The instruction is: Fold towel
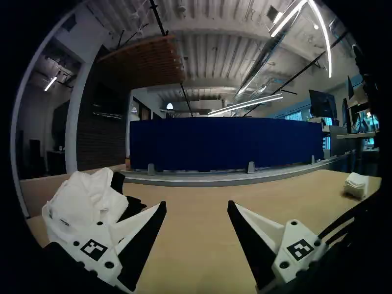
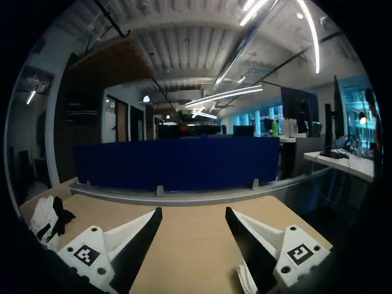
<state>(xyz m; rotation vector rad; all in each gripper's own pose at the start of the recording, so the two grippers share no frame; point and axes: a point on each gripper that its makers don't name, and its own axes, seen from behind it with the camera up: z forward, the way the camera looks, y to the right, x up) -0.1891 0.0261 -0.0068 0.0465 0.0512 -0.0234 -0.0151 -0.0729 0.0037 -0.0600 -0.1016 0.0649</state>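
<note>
Now, left tool (image 1: 196, 203), right tool (image 2: 193, 209) spread wide

Left hand-held gripper (image 1: 196, 204), right one (image 2: 193, 209), agape

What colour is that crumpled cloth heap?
The cloth heap is white, with black mixed in; clearest in the left gripper view.

No legible writing anywhere, the screens (image 2: 299, 105) seemingly too blurred.
</note>
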